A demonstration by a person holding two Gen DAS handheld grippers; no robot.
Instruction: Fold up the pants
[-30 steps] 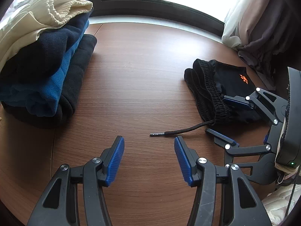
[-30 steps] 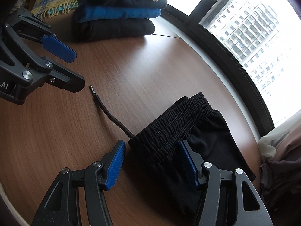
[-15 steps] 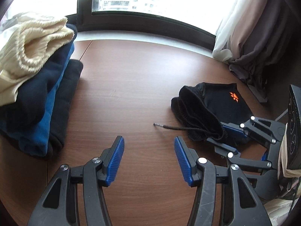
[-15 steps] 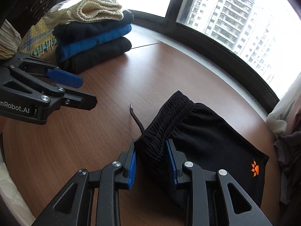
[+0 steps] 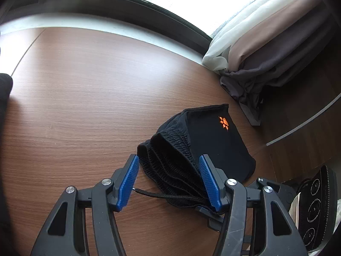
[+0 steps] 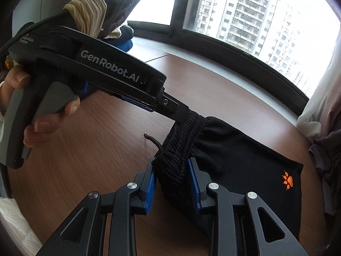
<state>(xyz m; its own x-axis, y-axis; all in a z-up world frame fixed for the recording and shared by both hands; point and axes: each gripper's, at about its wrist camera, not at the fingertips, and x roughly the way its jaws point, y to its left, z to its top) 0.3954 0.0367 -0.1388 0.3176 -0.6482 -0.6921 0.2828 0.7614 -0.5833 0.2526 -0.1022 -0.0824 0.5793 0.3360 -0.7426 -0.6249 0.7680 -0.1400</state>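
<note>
Black shorts [image 5: 215,149] with an orange paw print [image 5: 223,122] lie folded on the brown table [image 5: 85,96]. My right gripper [image 6: 172,181] is shut on the bunched elastic waistband [image 6: 181,145], lifting that end a little. My left gripper [image 5: 169,181] is open and straddles the same waistband; the fabric lies between its blue pads, which do not squeeze it. In the right wrist view the left gripper [image 6: 181,114] comes in from the left with its tip on the waistband's far end. The black drawstring [image 5: 159,195] trails out to the left on the wood.
A stack of folded clothes [image 6: 125,40] shows behind the left gripper's body, and its dark edge [image 5: 5,85] is at the far left. Curtains [image 5: 266,42] hang onto the table's right corner by the window. A person's hand [image 6: 42,125] grips the left handle.
The right gripper closed on the waistband and raised it. The left gripper swung right, away from the folded stack, and its open jaws now sit around the waistband.
</note>
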